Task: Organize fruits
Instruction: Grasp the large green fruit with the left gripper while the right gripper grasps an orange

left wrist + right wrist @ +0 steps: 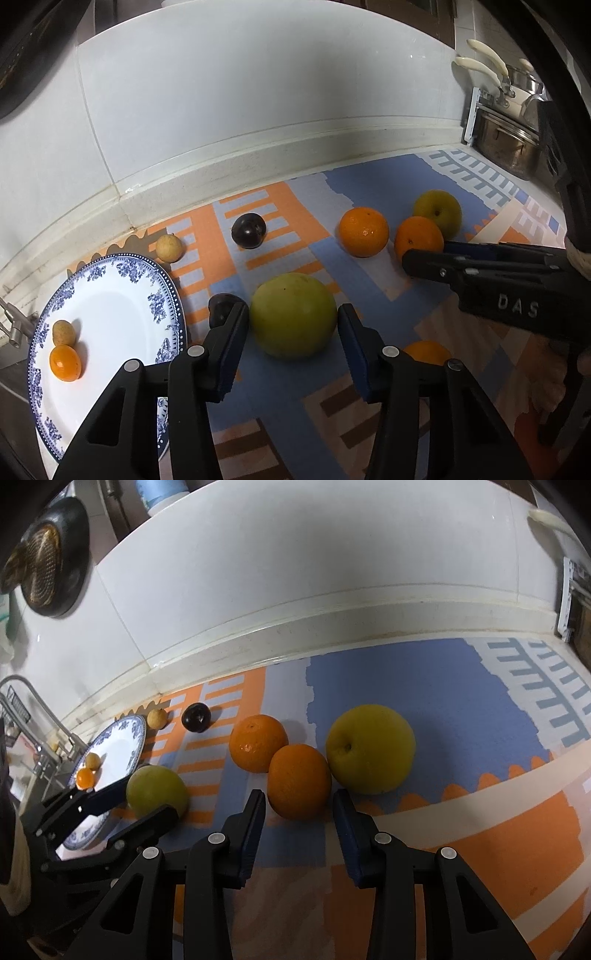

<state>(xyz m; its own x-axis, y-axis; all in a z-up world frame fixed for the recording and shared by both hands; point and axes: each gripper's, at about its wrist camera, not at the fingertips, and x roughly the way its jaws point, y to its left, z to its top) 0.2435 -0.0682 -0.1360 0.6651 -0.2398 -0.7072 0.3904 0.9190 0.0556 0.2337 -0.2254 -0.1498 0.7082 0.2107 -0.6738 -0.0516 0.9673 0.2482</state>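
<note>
Resting on the blue-patterned plate [110, 306] at far left are a kumquat [65, 362] and a small tan fruit [64, 332]. Right of the plate, the left gripper [291, 325] spreads wide around a green apple [293, 315]. Farther right of the plate, the right gripper [299, 803] gapes wide around an orange [299, 781], beside a yellow pear [370, 748].

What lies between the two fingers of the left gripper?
The large green fruit sits on the mat between the open left gripper fingers; the left wrist view shows this, though contact with them is unclear.
</note>
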